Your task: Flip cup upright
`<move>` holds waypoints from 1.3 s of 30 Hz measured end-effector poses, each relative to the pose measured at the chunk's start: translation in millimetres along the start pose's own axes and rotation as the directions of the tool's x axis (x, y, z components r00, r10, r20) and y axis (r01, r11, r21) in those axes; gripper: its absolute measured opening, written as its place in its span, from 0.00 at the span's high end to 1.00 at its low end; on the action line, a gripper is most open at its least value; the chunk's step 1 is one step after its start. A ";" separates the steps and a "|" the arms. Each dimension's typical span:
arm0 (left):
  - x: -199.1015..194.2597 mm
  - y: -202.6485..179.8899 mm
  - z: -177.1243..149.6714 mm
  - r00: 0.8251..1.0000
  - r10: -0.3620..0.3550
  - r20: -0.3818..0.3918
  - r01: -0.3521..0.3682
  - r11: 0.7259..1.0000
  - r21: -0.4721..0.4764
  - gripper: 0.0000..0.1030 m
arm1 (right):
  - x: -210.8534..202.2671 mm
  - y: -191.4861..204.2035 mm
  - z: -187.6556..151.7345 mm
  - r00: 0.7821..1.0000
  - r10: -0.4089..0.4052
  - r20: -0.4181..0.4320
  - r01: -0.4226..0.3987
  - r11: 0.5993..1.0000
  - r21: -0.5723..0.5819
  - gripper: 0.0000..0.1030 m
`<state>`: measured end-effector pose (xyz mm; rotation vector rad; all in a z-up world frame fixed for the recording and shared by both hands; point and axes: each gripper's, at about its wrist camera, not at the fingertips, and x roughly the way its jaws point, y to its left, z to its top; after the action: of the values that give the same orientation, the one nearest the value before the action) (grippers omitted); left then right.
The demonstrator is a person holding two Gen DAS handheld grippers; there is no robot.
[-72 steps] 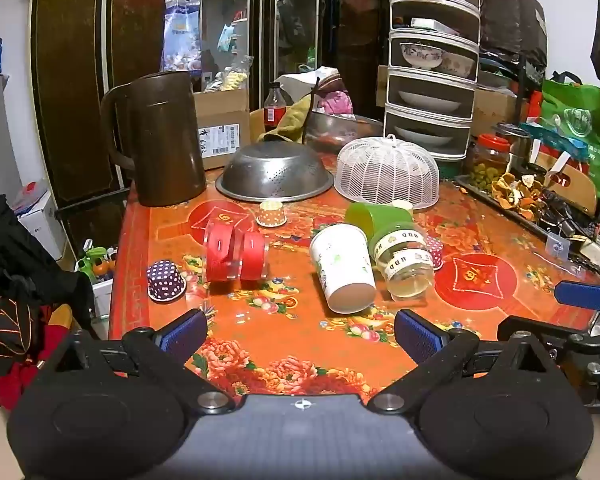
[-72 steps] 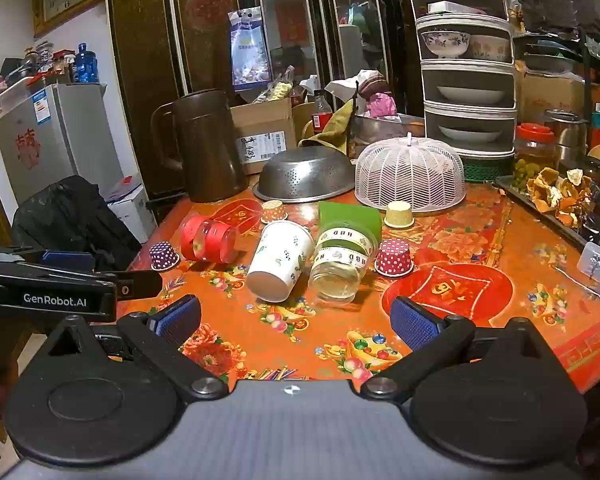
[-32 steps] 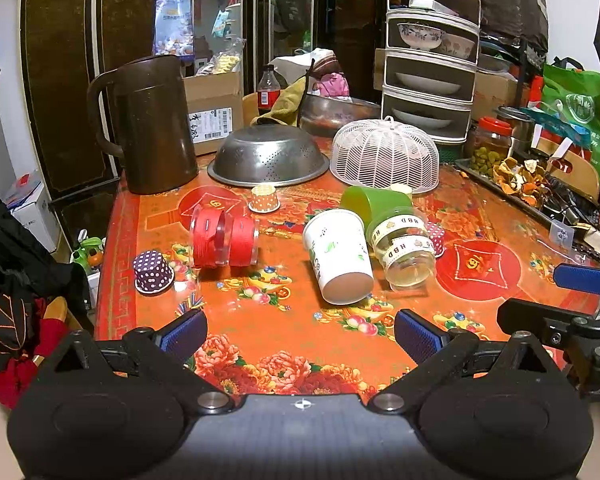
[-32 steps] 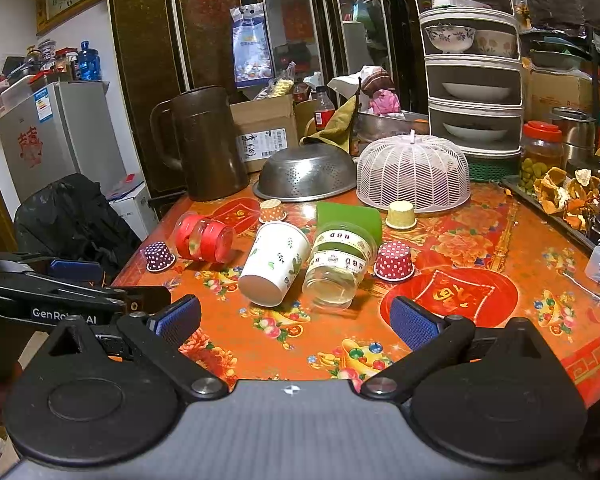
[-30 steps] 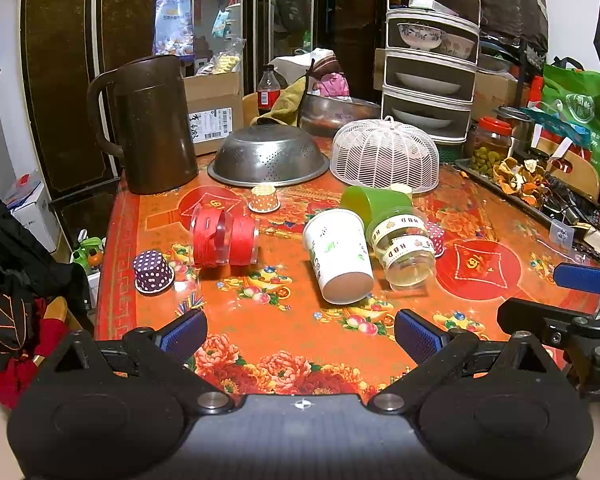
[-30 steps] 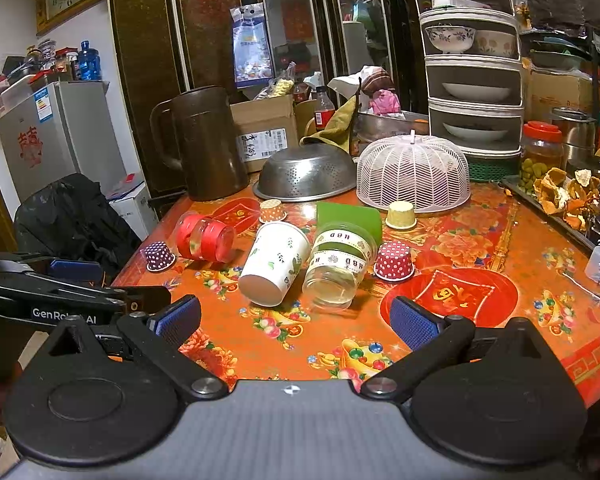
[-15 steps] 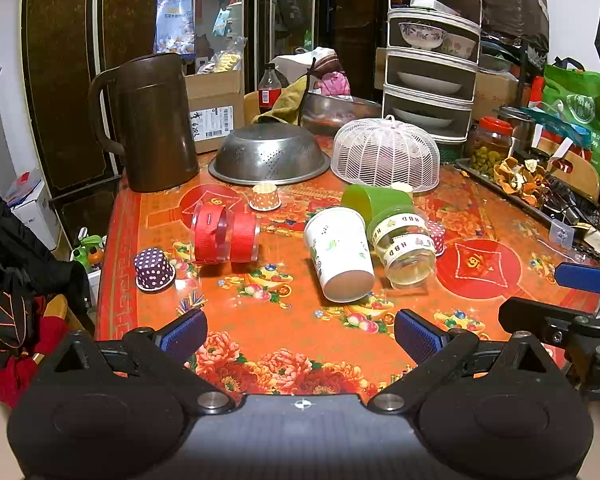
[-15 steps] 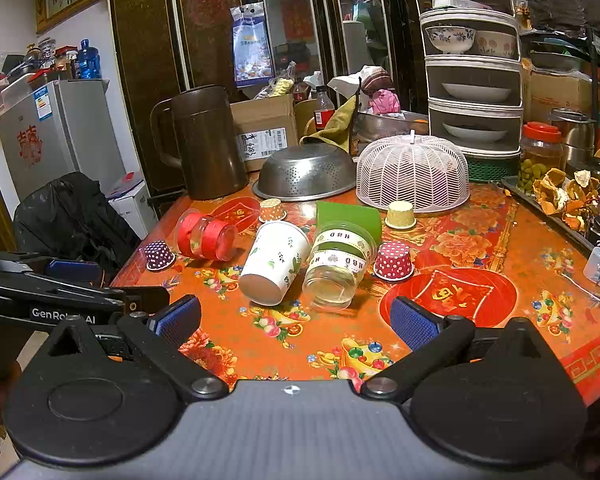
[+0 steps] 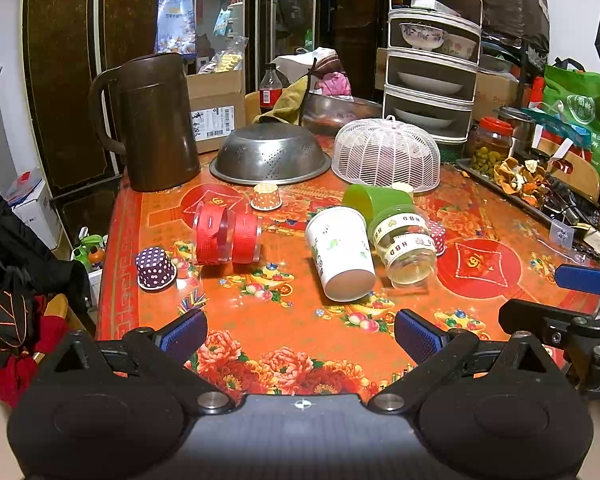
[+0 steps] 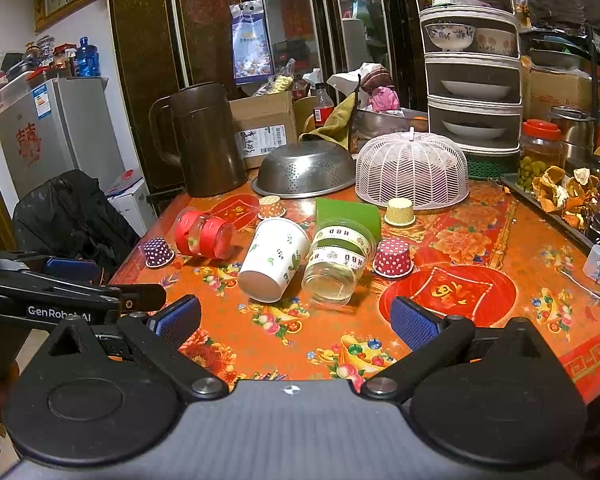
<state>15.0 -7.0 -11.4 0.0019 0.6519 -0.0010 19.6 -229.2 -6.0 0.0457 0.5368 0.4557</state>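
A white paper cup with green leaves [image 9: 340, 254] lies on its side on the orange flowered table, its flat base toward me; it also shows in the right wrist view [image 10: 274, 258]. A clear plastic cup with banded print [image 9: 404, 246] and a green cup [image 9: 376, 200] lie beside it on the right. A red-banded clear cup [image 9: 226, 234] lies on its side to the left. My left gripper [image 9: 298, 334] is open and empty, near the table's front edge. My right gripper [image 10: 294, 320] is open and empty, likewise short of the cups.
Small upside-down paper cupcake cups [image 9: 155, 268] dot the table. A brown jug [image 9: 156, 122], a steel colander [image 9: 270, 156] and a white mesh food cover [image 9: 386, 156] stand at the back. A tray of peels [image 9: 520, 178] lies at the right edge.
Both grippers have edged slightly toward the table since the oldest frames; the cups look a little nearer. Nothing on the table has moved.
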 end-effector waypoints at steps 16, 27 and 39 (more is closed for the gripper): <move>-2.6 2.8 0.5 1.000 0.002 0.004 -0.002 1.000 -0.001 0.02 | -1.2 -0.5 0.9 1.000 0.001 0.000 -0.001 1.000 0.002 0.01; -3.7 2.9 -0.2 1.000 0.003 0.003 -0.003 1.000 -0.003 0.02 | -2.4 0.3 2.6 1.000 -0.002 -0.005 0.002 1.000 0.003 0.01; -2.7 3.2 -0.2 1.000 0.000 -0.001 0.000 1.000 -0.002 0.02 | -1.4 1.4 3.0 1.000 -0.003 -0.009 0.003 1.000 0.002 0.01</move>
<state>12.7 -3.9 -9.9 0.0003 0.6527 -0.0001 19.5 -228.3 -2.6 0.0445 0.5462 0.4524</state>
